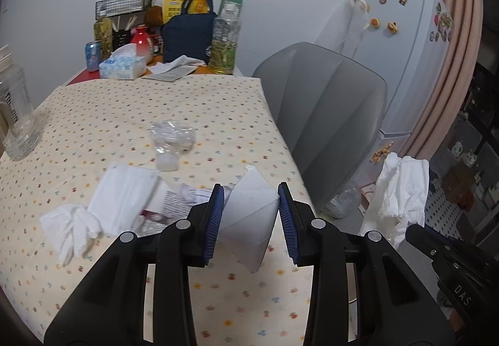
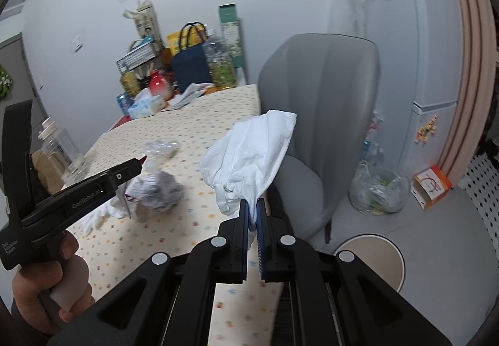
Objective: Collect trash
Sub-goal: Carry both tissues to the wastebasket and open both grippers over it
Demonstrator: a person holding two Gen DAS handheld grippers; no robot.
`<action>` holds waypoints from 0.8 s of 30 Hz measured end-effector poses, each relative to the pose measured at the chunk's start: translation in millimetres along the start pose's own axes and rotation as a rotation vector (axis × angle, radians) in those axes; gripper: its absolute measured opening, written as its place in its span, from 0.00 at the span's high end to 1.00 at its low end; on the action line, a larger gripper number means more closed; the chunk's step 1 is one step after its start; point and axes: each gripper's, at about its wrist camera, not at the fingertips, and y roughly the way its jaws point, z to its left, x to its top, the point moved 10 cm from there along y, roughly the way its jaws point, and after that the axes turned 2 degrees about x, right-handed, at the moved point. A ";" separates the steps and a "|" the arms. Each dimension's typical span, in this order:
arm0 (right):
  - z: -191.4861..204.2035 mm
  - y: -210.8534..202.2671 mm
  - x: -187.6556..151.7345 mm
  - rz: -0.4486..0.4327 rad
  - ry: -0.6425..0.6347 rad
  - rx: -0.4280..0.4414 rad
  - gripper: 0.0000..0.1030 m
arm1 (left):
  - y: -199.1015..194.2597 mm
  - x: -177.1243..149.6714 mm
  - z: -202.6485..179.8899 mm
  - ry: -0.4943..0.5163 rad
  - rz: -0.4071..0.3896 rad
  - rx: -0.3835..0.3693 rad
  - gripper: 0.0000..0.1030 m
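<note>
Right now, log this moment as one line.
left gripper: shut on white folded carton | right gripper: shut on crumpled white tissue | crushed clear plastic bottle: on table

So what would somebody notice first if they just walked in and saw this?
Probably the two grippers, each already holding trash: the left gripper squeezes a white folded carton over the near table edge, and the right gripper pinches a crumpled white tissue beside the grey chair. Next, the leftover mess on the dotted tablecloth: a squashed clear bottle and more crumpled paper.
</note>
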 end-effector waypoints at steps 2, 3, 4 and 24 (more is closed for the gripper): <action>-11.4 -0.3 -0.9 0.001 0.015 -0.012 0.94 | 4.0 -0.7 -11.5 0.015 0.006 -0.009 0.65; -19.4 -0.6 -2.3 0.002 0.026 -0.019 0.94 | 6.4 -1.2 -18.0 0.024 0.010 -0.013 0.65; -24.6 -0.2 -3.2 0.004 0.032 -0.023 0.94 | 8.4 -1.5 -23.7 0.032 0.013 -0.017 0.65; -148.2 9.6 -30.2 0.032 0.211 -0.116 0.94 | 67.6 -25.8 -144.1 0.205 0.116 -0.080 0.65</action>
